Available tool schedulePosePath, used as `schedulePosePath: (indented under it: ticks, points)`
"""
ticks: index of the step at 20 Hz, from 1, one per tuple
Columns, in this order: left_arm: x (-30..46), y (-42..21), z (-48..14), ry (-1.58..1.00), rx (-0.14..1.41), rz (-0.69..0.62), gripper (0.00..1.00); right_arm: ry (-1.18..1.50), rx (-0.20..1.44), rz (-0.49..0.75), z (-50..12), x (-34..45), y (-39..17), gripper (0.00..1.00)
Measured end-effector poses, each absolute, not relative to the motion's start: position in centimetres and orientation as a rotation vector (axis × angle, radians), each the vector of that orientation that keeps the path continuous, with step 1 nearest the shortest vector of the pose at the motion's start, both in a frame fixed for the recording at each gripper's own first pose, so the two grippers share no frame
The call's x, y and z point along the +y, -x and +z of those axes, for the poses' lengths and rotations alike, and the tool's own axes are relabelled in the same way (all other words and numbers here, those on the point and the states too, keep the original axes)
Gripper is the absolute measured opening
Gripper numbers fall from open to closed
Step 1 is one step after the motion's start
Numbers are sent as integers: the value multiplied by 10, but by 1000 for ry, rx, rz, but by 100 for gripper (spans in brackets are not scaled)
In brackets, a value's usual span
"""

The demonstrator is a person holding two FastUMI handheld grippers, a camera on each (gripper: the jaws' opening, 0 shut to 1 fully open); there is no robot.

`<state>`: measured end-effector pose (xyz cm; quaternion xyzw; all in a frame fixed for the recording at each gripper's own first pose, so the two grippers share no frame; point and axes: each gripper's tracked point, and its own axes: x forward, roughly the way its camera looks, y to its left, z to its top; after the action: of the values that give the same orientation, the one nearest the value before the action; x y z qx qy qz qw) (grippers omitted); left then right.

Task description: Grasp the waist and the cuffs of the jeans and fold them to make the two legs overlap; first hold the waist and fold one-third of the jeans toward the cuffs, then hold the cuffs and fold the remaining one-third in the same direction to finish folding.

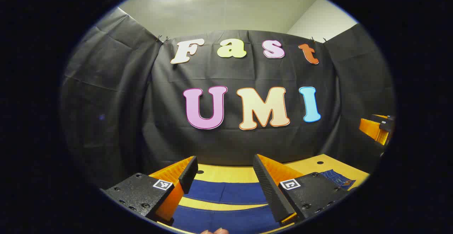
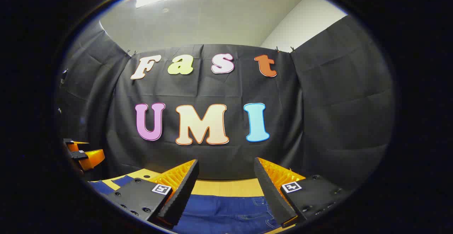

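Dark blue jeans point(image 1: 226, 193) lie flat on the yellow table point(image 1: 230, 173), their two legs side by side with a strip of table between them. My left gripper point(image 1: 223, 163) hovers above the legs, open, with nothing between its fingers. The waist end point(image 1: 336, 179) lies off to its right. In the right gripper view the jeans point(image 2: 226, 209) show pocket stitching point(image 2: 262, 202) below my right gripper point(image 2: 226, 165), which is open and holds nothing. Each gripper appears in the other's view: the right gripper point(image 1: 377, 129) at the far right, the left gripper point(image 2: 85, 154) at the far left.
Black cloth walls point(image 1: 226, 142) close the booth behind and on both sides of the table. Small holes point(image 1: 320, 163) dot the tabletop. A person's fingertips point(image 1: 214, 231) peek in at the bottom edge of the left gripper view.
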<state>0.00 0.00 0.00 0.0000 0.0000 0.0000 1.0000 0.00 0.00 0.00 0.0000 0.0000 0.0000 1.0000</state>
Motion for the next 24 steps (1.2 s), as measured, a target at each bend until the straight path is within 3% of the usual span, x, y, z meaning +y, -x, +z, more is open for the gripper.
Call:
schedulePosePath:
  ticks: [21, 22, 24]
  points:
    - [28, 22, -48, -63, 92, -10, 93, -1, 41, 39, -15, 15, 10, 97]
    - [34, 26, -56, -73, 111, -8, 100, -3, 44, 38, -17, 17, 11, 97]
    - [49, 35, -77, -120, 153, -18, 96, -2, 54, 34, -27, 20, 15, 97]
